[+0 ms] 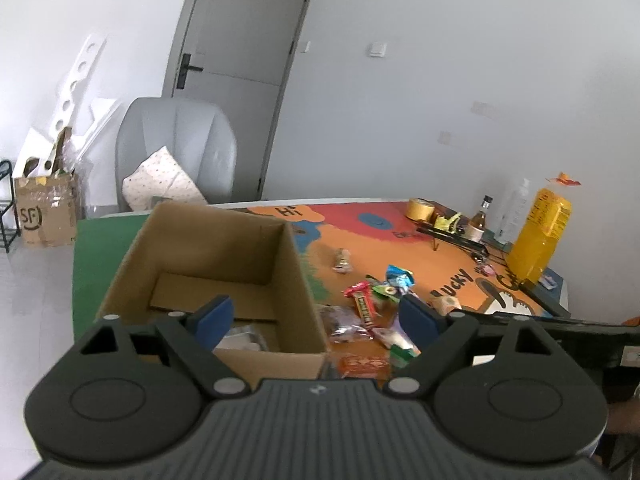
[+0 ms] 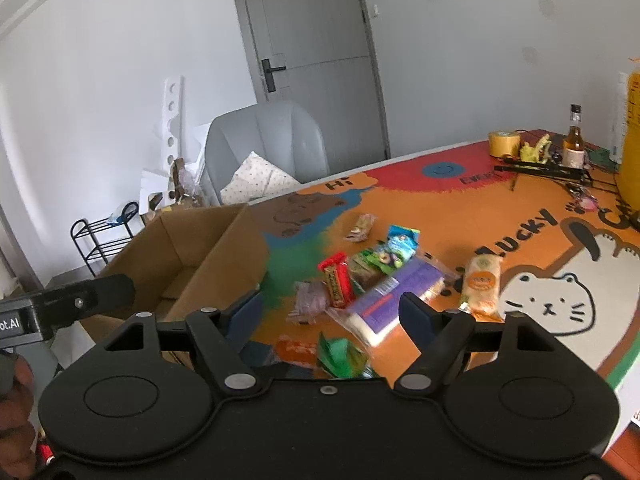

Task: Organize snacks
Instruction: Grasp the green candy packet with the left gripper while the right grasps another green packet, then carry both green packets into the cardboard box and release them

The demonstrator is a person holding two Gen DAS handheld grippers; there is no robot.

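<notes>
The snacks (image 2: 372, 276) lie in a loose pile on the table mat (image 2: 500, 208), just beside the right wall of the cardboard box (image 1: 208, 264). The pile includes a red bar (image 2: 335, 278), a purple packet (image 2: 394, 294), a green wrapper (image 2: 340, 350), a blue packet (image 2: 402, 240) and an orange packet (image 2: 294, 350). A pale orange packet (image 2: 482, 284) lies apart to the right; a small brown packet (image 2: 362, 227) lies apart on the far side. One pale item (image 1: 242, 340) lies inside the box, near its front wall.

The left gripper (image 1: 316, 314) hovers above the front right corner of the box, jaws wide apart, nothing between the pads. The right gripper (image 2: 332, 312) hovers above the pile, jaws apart, gripping nothing.

The mat is orange, with red, blue and green patches, a cartoon cat (image 2: 548, 304) and printed lettering. At the far right of the table stand a roll of tape (image 2: 504, 142), a small glass bottle (image 2: 574, 140) and a tall yellow bottle (image 1: 540, 232).

Beyond the table stand a grey chair (image 1: 176, 140) with a cushion (image 1: 160, 182), a grey door (image 1: 244, 40), white walls, a second cardboard box (image 1: 44, 212) on the floor and a black wire rack (image 2: 102, 240).
</notes>
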